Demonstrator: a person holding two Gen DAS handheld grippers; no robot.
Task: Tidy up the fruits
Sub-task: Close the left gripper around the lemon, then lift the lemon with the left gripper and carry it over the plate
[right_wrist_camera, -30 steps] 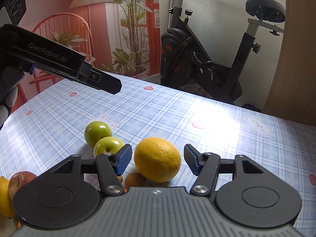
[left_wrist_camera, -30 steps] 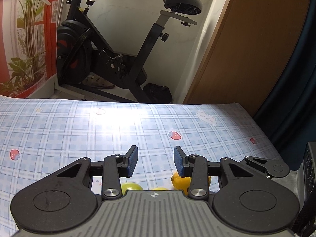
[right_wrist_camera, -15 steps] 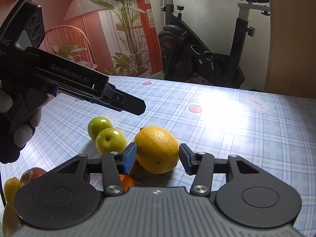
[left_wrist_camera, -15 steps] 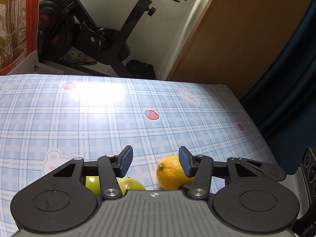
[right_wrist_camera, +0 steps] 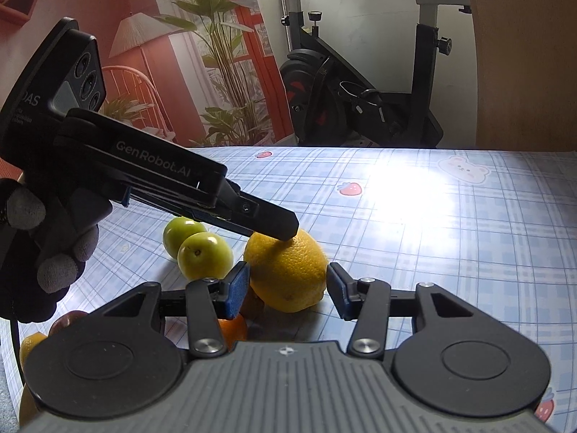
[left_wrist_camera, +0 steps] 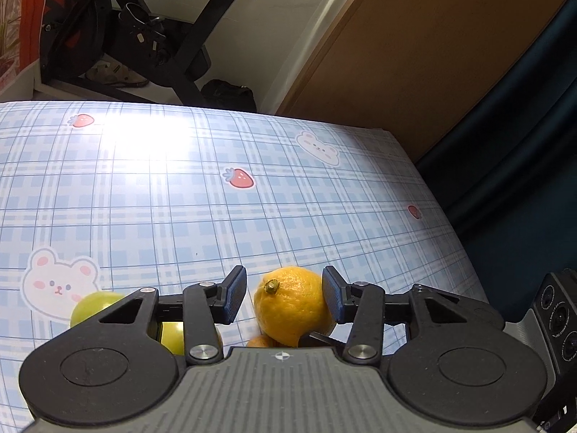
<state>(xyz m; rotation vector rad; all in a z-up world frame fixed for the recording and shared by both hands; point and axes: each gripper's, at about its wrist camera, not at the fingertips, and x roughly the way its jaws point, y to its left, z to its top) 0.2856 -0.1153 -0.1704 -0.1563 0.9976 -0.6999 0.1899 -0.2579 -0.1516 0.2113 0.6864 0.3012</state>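
A yellow lemon (right_wrist_camera: pixel 288 274) lies on the blue plaid tablecloth (right_wrist_camera: pixel 432 234). It sits between the fingers of my right gripper (right_wrist_camera: pixel 288 290), whose pads stand close on either side with a thin gap at the right one. My left gripper (left_wrist_camera: pixel 285 297) comes down on the same lemon (left_wrist_camera: pixel 292 303). Its jaws are closing: the right pad touches the peel and the left pad is still apart. In the right wrist view the left gripper (right_wrist_camera: pixel 283 230) has its tip on top of the lemon. Two green fruits (right_wrist_camera: pixel 205 256) lie just left of it.
A small orange fruit (right_wrist_camera: pixel 232 328) lies under the right gripper's left finger. A red apple (right_wrist_camera: pixel 66 321) and another yellow fruit (right_wrist_camera: pixel 30 342) sit at the near left edge. A gloved hand (right_wrist_camera: pixel 43 245) holds the left gripper. An exercise bike (right_wrist_camera: pixel 360 101) stands beyond the table.
My left gripper has tipped down and moved in over the lemon, which now sits between its fingers. My right gripper has moved closer, so the lemon now fills its gap.
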